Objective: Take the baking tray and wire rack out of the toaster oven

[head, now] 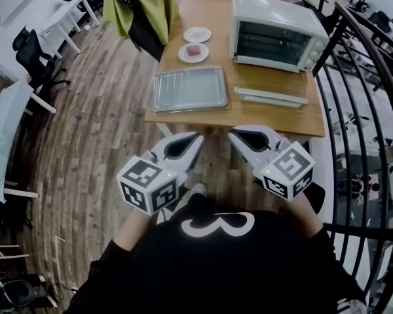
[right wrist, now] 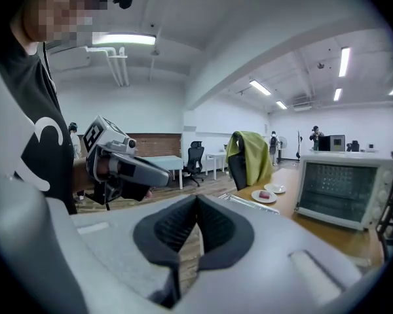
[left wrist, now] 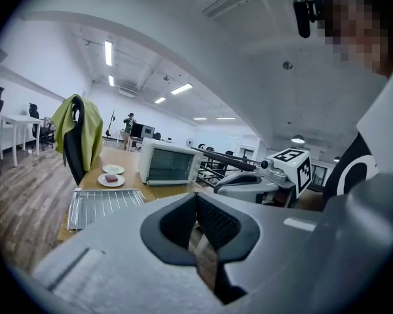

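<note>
The rectangular silver baking tray (head: 190, 89) lies flat on the light wooden table (head: 275, 120), with the thin-rodded wire rack (left wrist: 105, 203) lying in it. It is out ahead of the left gripper (head: 196, 137) and apart from its tips, on the table's near corner. The white toaster oven (head: 275, 28) with the dark glass front stands further back, ahead of the right gripper (head: 232, 135).

Both grippers are held short of the table edge. Each has its jaws pressed together with nothing between them.

From the head view the rack and tray are hard to tell apart. In the left gripper view the gripper's own body cuts off the tray's near right corner. In the right gripper view only a sliver of the tray shows. What is behind the oven's glass cannot be made out, nor what the long white flat piece (head: 270, 95) before the oven is.

The tray's long axis runs along the table's near edge, across the grippers' line of pointing. The rack's rods run the short way, away from the grippers.
</note>
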`<state>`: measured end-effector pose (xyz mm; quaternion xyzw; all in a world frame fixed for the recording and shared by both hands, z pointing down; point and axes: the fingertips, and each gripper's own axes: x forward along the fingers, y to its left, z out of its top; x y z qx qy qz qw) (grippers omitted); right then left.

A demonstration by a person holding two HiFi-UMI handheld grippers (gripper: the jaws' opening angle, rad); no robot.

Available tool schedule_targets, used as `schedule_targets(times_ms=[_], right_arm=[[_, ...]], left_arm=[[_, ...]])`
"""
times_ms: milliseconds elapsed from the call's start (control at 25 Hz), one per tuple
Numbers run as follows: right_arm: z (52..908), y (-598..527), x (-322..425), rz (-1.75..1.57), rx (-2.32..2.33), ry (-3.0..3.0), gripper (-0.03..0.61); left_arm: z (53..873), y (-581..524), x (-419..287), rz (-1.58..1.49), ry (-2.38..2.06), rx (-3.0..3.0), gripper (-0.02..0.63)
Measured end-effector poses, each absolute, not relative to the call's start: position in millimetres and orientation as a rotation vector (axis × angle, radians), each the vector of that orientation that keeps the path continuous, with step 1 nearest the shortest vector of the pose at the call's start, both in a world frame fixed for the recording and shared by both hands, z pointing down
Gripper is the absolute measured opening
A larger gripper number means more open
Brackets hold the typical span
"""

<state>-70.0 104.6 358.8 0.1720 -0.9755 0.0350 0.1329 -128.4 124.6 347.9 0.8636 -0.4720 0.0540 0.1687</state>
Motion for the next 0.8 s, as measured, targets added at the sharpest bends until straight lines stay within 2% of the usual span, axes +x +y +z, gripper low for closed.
schedule_targets(times_ms=[800], right_arm=[[341, 133, -35, 0.070, 0.517, -2.867, 0.002]], left_arm=[[332, 149, -92, 0.199, -1.372, 2.510, 0.011]])
